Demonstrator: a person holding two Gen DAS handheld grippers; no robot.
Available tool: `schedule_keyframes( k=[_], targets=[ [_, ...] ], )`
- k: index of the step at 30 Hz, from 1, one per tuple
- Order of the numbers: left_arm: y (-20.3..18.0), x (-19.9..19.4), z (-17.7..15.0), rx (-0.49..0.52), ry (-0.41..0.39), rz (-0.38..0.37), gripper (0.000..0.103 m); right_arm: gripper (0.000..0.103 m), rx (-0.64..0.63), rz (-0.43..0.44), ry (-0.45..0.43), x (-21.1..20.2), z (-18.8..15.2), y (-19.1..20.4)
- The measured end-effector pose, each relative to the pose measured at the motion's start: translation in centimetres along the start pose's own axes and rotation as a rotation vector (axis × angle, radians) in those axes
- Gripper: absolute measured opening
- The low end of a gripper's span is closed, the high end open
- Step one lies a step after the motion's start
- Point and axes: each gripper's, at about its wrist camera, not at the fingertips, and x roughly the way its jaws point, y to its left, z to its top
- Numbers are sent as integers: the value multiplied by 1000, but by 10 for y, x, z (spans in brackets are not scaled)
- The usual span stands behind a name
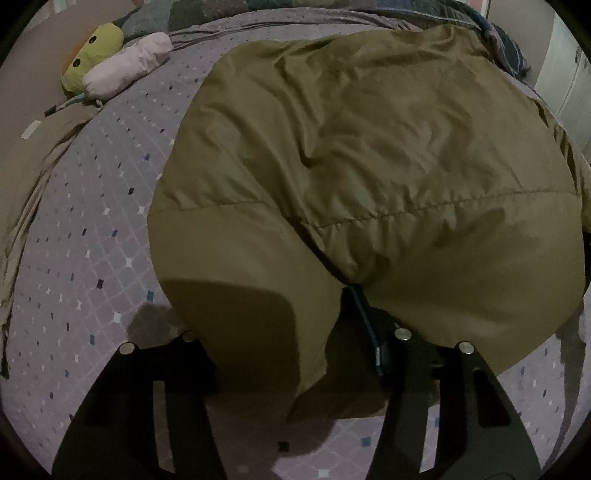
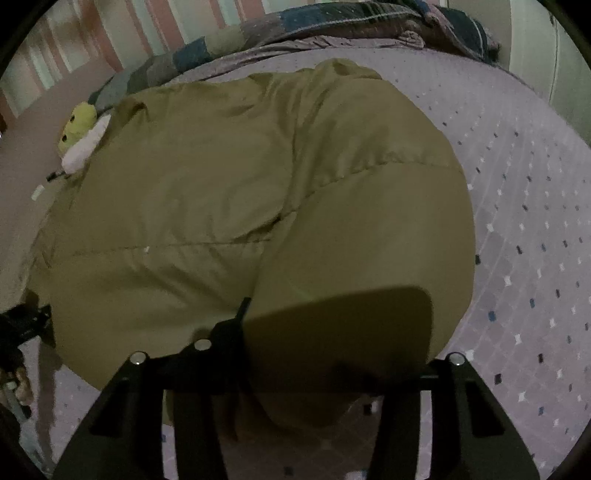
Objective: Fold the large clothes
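Observation:
A large olive padded jacket [image 1: 351,147] lies spread on a bed, back side up, with a stitched seam across its lower part. In the left wrist view my left gripper [image 1: 273,321] is shut on the jacket's near left corner. A thick fold fills the gap between the jaws and hides the left finger, and the right fingertip [image 1: 360,306] presses into a crease. In the right wrist view the jacket [image 2: 203,184] fills the middle. My right gripper [image 2: 332,325] is shut on its near right corner, the left fingertip [image 2: 243,306] dug into the fabric and the right finger covered.
The bedsheet [image 1: 92,240] is mauve with small diamonds and runs on at the right [image 2: 517,184]. A green plush toy [image 1: 94,51] and a pale rolled bundle [image 1: 125,66] lie at the far left. A patchwork quilt [image 2: 295,22] is bunched at the head. A white door [image 1: 569,74] stands at the right.

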Motion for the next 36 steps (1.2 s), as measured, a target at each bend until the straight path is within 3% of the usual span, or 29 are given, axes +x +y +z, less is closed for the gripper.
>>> schedule_keyframes(
  k=[9, 15, 20, 24, 30, 36],
  targets=[
    [-15, -5, -2, 5, -13, 11, 55, 48, -23, -32, -6, -1, -2, 6],
    [-6, -5, -10, 8, -15, 9, 53, 48, -25, -46, -7, 0, -3, 9],
    [8, -10, -13, 0, -14, 22, 28, 41, -27, -56, -9, -4, 4, 17],
    [7, -23, -8, 12, -23, 20, 22, 38, -41, -47, -25, -14, 10, 24],
    [-6, -65, 9, 21, -100, -19, 18, 33, -86, -21, -121, -48, 24, 42],
    [-47, -110, 10, 88, -186, 24, 18, 31, -198, -20, -260, -102, 31, 61]
  ],
)
